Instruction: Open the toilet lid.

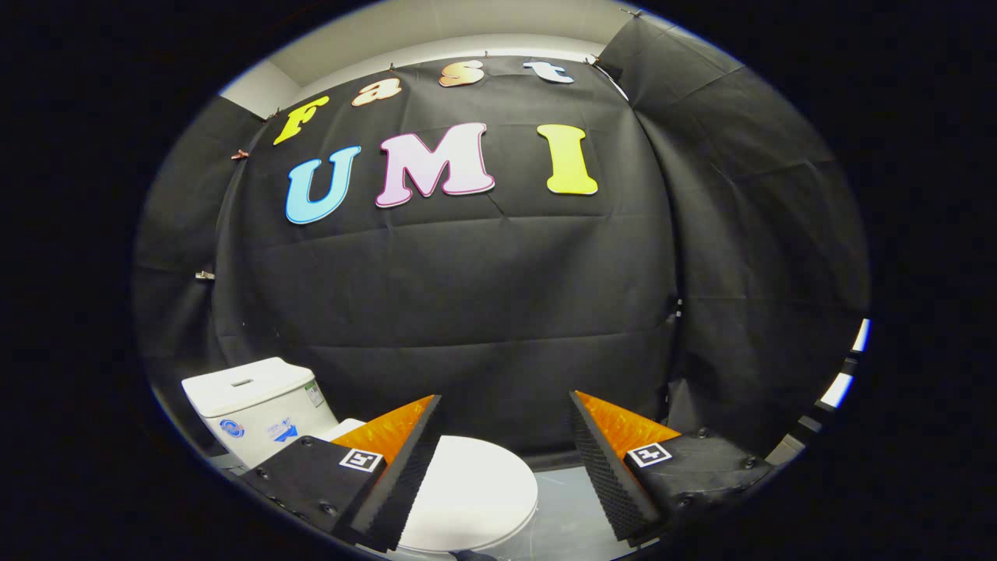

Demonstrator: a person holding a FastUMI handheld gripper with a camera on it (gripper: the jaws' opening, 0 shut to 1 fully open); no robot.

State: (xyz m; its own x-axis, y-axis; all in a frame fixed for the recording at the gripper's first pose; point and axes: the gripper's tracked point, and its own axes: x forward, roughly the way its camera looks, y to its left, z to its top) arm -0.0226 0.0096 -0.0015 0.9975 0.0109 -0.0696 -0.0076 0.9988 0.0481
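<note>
fingers apart; toilet lid flat, closed

even, fairly dim light from above, sharp focus throughout, strong fisheye bending toward the rim, soft sheen on the closed glossy white toilet lid at six o'clock.

Black cloth hangs creased across the back of the booth, with a second black panel folding in at three o'clock. At twelve o'clock, above the cloth, a pale ceiling strip catches the light. A pale, slightly glossy floor lies at six o'clock below the cloth.
</note>
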